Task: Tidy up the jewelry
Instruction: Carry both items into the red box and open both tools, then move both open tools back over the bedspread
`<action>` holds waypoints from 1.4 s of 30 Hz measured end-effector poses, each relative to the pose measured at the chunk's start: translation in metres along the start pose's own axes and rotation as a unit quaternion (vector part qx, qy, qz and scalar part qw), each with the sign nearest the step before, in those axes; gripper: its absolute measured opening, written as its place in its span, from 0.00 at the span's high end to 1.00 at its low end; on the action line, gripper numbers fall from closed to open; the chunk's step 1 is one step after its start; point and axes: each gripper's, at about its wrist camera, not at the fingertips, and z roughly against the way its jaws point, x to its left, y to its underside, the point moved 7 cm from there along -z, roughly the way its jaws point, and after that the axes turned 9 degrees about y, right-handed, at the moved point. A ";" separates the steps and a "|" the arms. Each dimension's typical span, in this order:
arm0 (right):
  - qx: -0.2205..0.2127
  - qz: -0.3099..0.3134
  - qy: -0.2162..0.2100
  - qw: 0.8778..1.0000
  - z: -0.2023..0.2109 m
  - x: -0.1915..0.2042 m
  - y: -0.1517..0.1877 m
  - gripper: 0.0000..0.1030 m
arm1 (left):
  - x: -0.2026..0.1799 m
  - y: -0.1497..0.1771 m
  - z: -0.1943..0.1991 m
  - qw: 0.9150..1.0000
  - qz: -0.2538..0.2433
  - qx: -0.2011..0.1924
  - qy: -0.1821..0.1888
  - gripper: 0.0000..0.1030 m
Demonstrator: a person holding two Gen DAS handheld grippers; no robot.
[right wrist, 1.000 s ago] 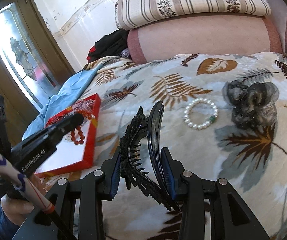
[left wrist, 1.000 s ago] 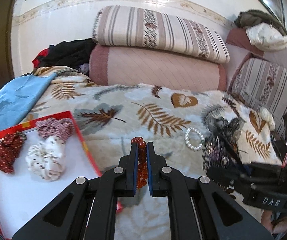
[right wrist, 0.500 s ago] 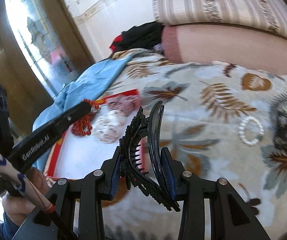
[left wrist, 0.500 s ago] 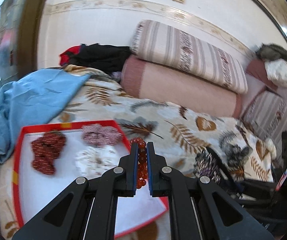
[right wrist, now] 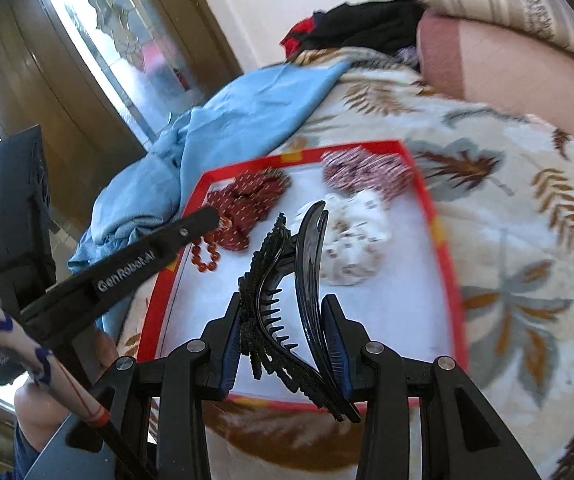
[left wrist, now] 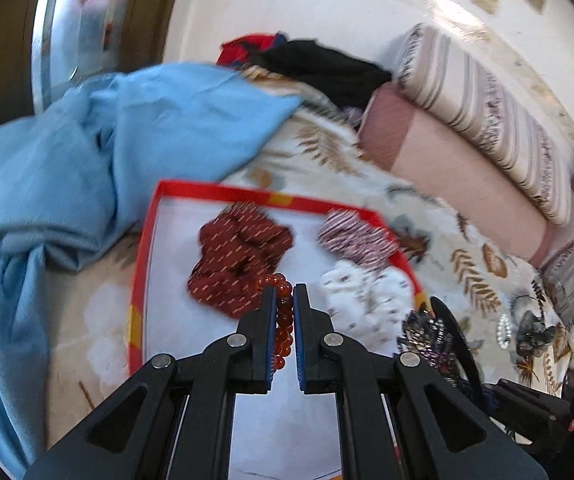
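Leaf-patterned bedspread [right wrist: 527, 216] across the whole scene, with a crumpled blue cloth [left wrist: 99, 152] over its left side; striped and pink bolsters [left wrist: 483, 148] stacked along its far edge against the wall; dark clothes [left wrist: 327, 64] heaped in the far left corner.

Red-rimmed white tray [right wrist: 435, 216] on the bedspread, its left edge beside the blue cloth; inside, along the far edge, a dark red scrunchie [left wrist: 239, 256] toward the left corner and a red-and-white striped scrunchie [left wrist: 355, 236] toward the right corner; a white speckled scrunchie [right wrist: 347, 244] just nearer, against the right edge.

Right gripper [right wrist: 283, 340] above the tray's near edge, partly open, clamped on a black hair claw clip [right wrist: 283, 288]; toothed half against the left finger, smooth half against the right finger, curved tips rising past both.

Left gripper [left wrist: 285, 328] over the tray's middle, pinched nearly shut on a red bead bracelet [left wrist: 283, 312]; beads squeezed between the blue pads, a loop poking out beyond the fingertips, the rest dangling beneath.

Pearl bracelet [left wrist: 503, 330], blurred, on the bedspread well right of the tray.
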 end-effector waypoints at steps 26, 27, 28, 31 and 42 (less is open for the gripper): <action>0.038 0.009 0.057 0.998 -0.057 -0.028 -0.008 0.55 | 0.025 0.012 -0.030 0.997 0.035 0.052 -0.054 0.93; 0.036 0.008 0.053 0.998 -0.054 -0.028 -0.008 0.53 | 0.025 0.012 -0.030 0.997 0.036 0.052 -0.053 0.93; 0.033 0.006 0.049 0.998 -0.050 -0.029 -0.008 0.51 | 0.025 0.012 -0.030 0.997 0.037 0.051 -0.053 0.93; 0.019 0.006 0.043 0.999 -0.036 -0.029 -0.009 0.47 | 0.023 0.011 -0.029 0.997 0.037 0.049 -0.051 0.90; -0.033 -0.027 0.026 0.999 0.041 -0.055 0.011 0.47 | -0.015 0.000 -0.009 0.999 -0.013 -0.008 -0.031 0.63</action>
